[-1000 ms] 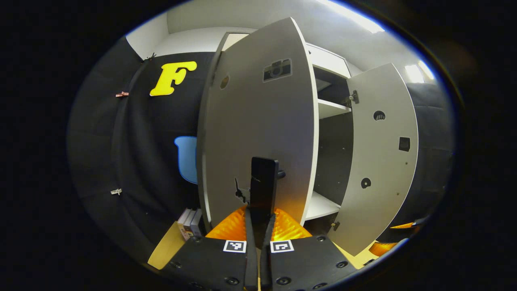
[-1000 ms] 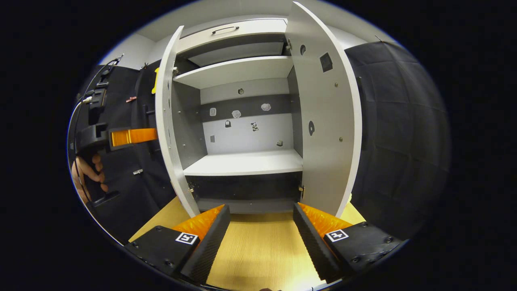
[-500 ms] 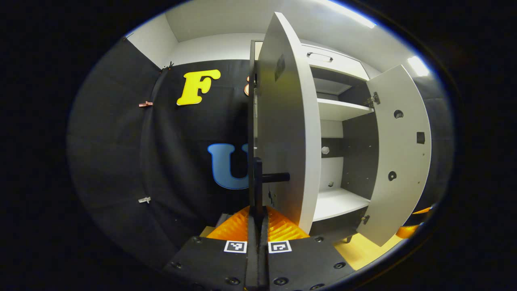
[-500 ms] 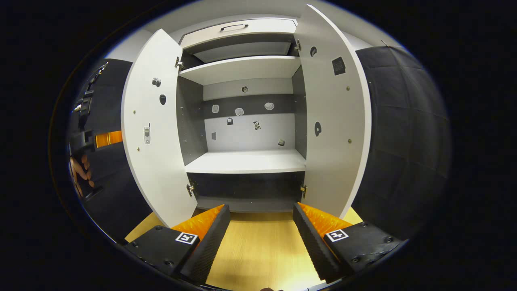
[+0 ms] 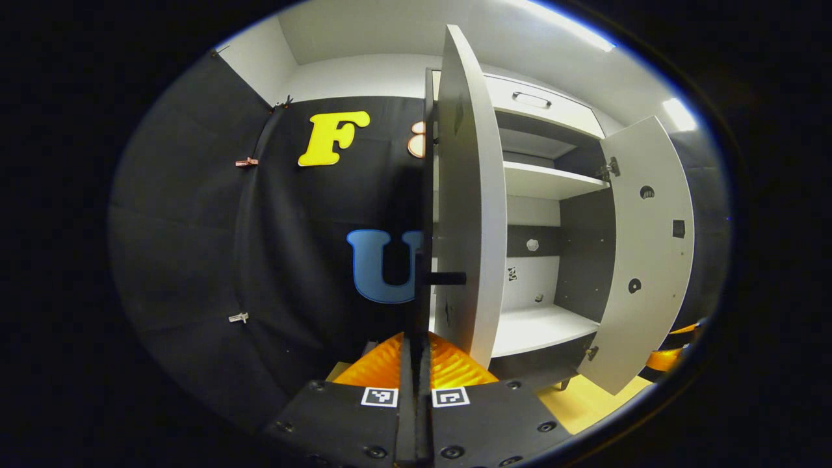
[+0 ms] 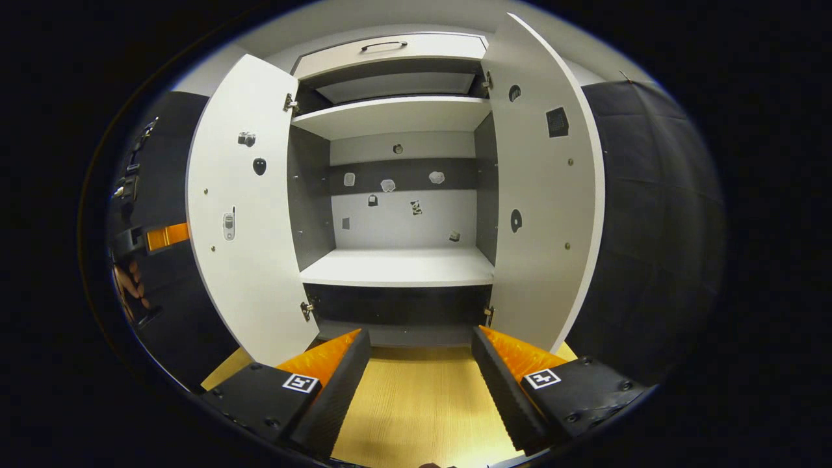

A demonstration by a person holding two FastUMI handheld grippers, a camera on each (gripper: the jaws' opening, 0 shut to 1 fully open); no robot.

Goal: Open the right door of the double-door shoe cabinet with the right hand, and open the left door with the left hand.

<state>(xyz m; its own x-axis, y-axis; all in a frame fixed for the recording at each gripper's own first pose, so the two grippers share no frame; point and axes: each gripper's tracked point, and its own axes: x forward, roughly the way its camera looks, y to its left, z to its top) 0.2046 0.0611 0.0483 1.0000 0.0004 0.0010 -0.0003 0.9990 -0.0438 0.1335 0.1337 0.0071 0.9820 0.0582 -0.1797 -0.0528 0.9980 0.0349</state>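
Swung further out since half a second ago: left white door (image 6: 240, 214) of the double-door shoe cabinet (image 6: 396, 104), now showing more of its inner face in the right gripper view and nearly edge-on in the left gripper view (image 5: 469, 195). Left hand-held gripper (image 5: 416, 351) clamped narrow on the door's black bar handle (image 5: 424, 286), fingers (image 5: 406, 370) pressed together on the bar's lower end, black peg of the handle sticking out sideways to the door face. Same hand-held gripper seen at far left of the right gripper view (image 6: 159, 236), with a person's hand (image 6: 130, 286) below it. Right hand-held gripper (image 6: 421, 364) wide apart, holding nothing, hovering over the pale wooden floor (image 6: 422, 403) in front of the cabinet. Right white door (image 6: 546, 195) wide open and apart from that hand-held gripper. Interior exposed: white lower shelf (image 6: 398, 266), white upper shelf (image 6: 390, 114), grey back panel with small stickers (image 6: 416, 207). Closed white drawer with a dark handle (image 6: 383, 49) above the doors.
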